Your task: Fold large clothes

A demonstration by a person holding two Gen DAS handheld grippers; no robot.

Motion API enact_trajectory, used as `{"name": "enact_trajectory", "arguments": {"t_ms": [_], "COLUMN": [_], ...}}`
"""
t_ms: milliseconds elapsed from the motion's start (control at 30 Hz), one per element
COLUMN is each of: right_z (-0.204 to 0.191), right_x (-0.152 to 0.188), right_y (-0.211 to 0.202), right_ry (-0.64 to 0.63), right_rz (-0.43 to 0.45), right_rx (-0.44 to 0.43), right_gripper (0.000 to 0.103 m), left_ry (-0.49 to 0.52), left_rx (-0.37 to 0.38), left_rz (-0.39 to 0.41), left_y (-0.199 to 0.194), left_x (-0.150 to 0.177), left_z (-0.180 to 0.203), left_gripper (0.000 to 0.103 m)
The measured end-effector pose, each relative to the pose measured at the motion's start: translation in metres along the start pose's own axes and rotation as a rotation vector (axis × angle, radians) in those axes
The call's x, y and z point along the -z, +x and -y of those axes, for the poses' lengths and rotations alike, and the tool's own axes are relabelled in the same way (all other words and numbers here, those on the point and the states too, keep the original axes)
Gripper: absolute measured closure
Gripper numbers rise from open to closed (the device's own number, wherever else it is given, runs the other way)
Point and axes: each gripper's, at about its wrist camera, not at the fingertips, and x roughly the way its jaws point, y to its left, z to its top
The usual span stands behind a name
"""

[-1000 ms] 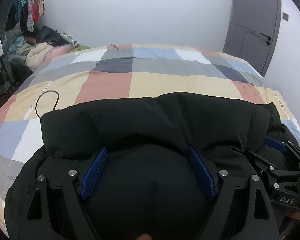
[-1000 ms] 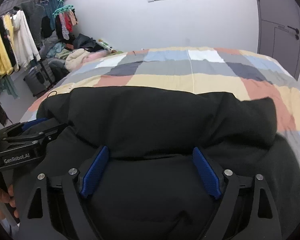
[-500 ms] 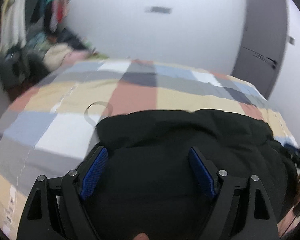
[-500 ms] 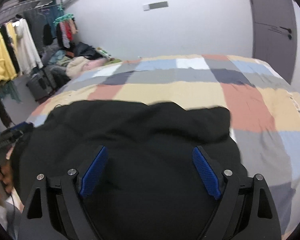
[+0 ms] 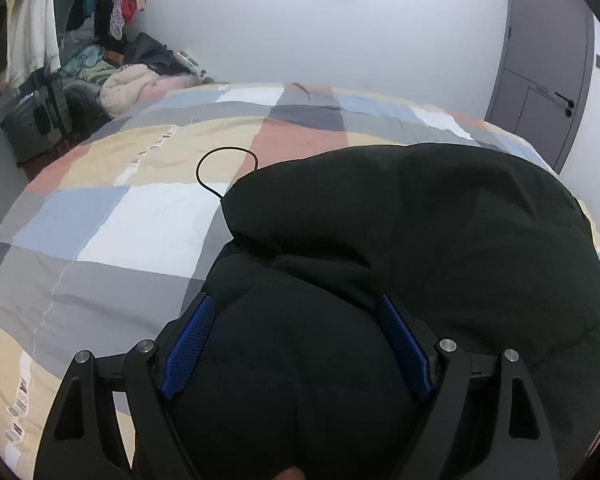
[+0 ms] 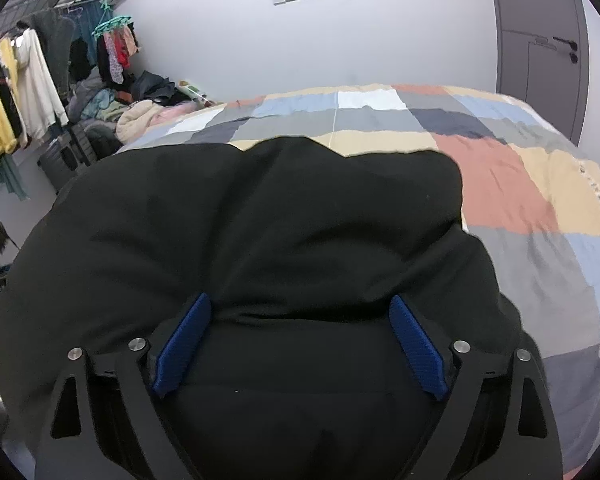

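Black padded coat (image 5: 440,220) now bunched narrower on the bed (image 5: 100,216) than a second ago; left gripper (image 5: 296,344) apparently released, right gripper (image 6: 300,340) opening, fold set

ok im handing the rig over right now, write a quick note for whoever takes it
Left hand-held gripper: jaws wide, puffy black coat bulging between the pads; whether they pinch it I cannot tell.
Right hand-held gripper: jaws opening, coat fabric between them.
Things: the coat lies bunched on the checked bedspread, its top layer folded over toward the grippers. A thin black cord loops out from its left edge.
Done: one fold seems laid over.
Left: probably let go, flatten the bulk, tuck the cord, fold again into a compact bundle.
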Motion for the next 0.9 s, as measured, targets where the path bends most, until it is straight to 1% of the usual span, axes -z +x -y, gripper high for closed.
{"name": "enact_trajectory", "arguments": {"t_ms": [100,200,300,400,467,533,667,767,900], "right_z": [0.002,0.001,-0.005,-0.020,-0.030,-0.039,-0.057,-0.068,-0.079], "right_x": [-0.001,-0.003,-0.008,-0.021,-0.031,-0.042,-0.063,-0.074,-0.083], "right_y": [-0.003,-0.014,-0.036,-0.067,-0.091,-0.115,-0.178,-0.227,-0.278], "right_ry": [0.022,0.037,0.062,0.042,0.028,0.009,-0.010,-0.017,-0.011], "right_rz": [0.001,0.016,0.053,0.104,0.144,0.179,0.296,0.392,0.457], "right_rx": [0.002,0.014,-0.036,-0.036,-0.044,-0.047,-0.059,-0.057,-0.064], "right_gripper": [0.013,0.011,0.011,0.010,0.005,0.003,0.001,0.000,0.000], "left_ry": [0.000,-0.006,-0.028,-0.033,-0.027,-0.010,0.015,0.043,0.065], "left_rx": [-0.016,-0.027,0.003,0.031,0.038,0.051,0.064,0.065,0.068], "left_rz": [-0.004,-0.007,0.002,0.044,0.064,0.085,0.122,0.187,0.259], "left_y": [-0.002,-0.009,-0.029,-0.063,-0.087,-0.117,-0.174,-0.224,-0.287], "left_x": [-0.003,-0.008,-0.017,-0.028,-0.037,-0.046,-0.064,-0.072,-0.077], "left_z": [0.002,0.004,0.006,0.011,0.017,0.026,0.043,0.055,0.069], "left_gripper": [0.018,0.018,0.018,0.018,0.018,0.018,0.018,0.018,0.018]}}
